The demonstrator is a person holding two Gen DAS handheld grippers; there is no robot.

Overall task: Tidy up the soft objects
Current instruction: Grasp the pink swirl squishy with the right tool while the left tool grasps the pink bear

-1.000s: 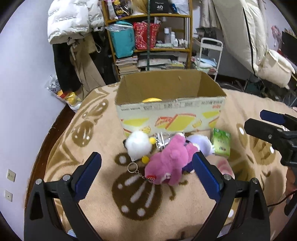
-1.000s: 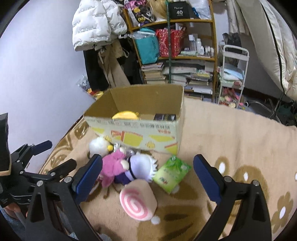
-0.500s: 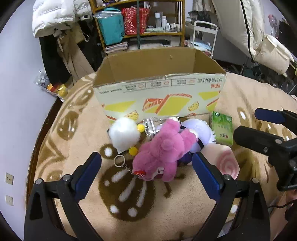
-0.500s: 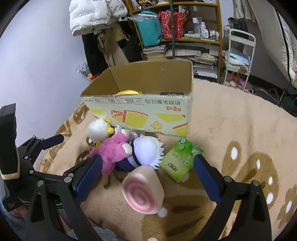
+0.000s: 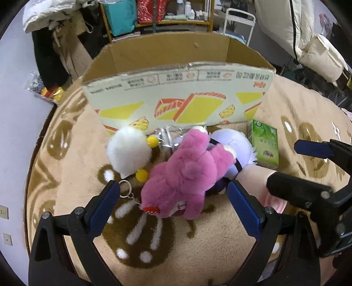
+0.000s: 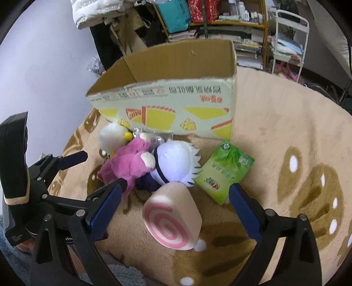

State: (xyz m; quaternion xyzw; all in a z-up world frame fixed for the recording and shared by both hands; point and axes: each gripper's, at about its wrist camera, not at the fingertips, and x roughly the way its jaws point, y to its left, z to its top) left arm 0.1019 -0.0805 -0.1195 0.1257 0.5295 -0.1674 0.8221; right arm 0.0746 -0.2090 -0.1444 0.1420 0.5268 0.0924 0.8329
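Note:
A pink plush bear [image 5: 189,176] [image 6: 129,162] lies on the tan blanket in front of an open cardboard box [image 5: 180,105] [image 6: 176,110]. A white plush with yellow bits [image 5: 128,151] [image 6: 111,137] lies to its left, a lilac-and-white plush [image 5: 237,145] [image 6: 176,160] to its right. A pink swirl-roll cushion [image 6: 172,217] [image 5: 255,178] and a green tissue pack [image 5: 265,143] [image 6: 224,169] lie nearby. My left gripper [image 5: 173,198] is open, its jaws either side of the bear. My right gripper [image 6: 176,195] is open around the swirl cushion.
A clear plastic packet [image 5: 167,138] lies against the box front. A keyring [image 5: 126,187] trails from the bear. The blanket [image 6: 286,132] stretches bare to the right. Behind stand a cluttered shelf [image 5: 171,15], hanging coats [image 6: 103,13] and a white trolley [image 6: 288,39].
Both grippers have moved forward and down toward the toy pile. The left jaws now flank the pink bear and the right jaws flank the swirl cushion. The toys have not moved.

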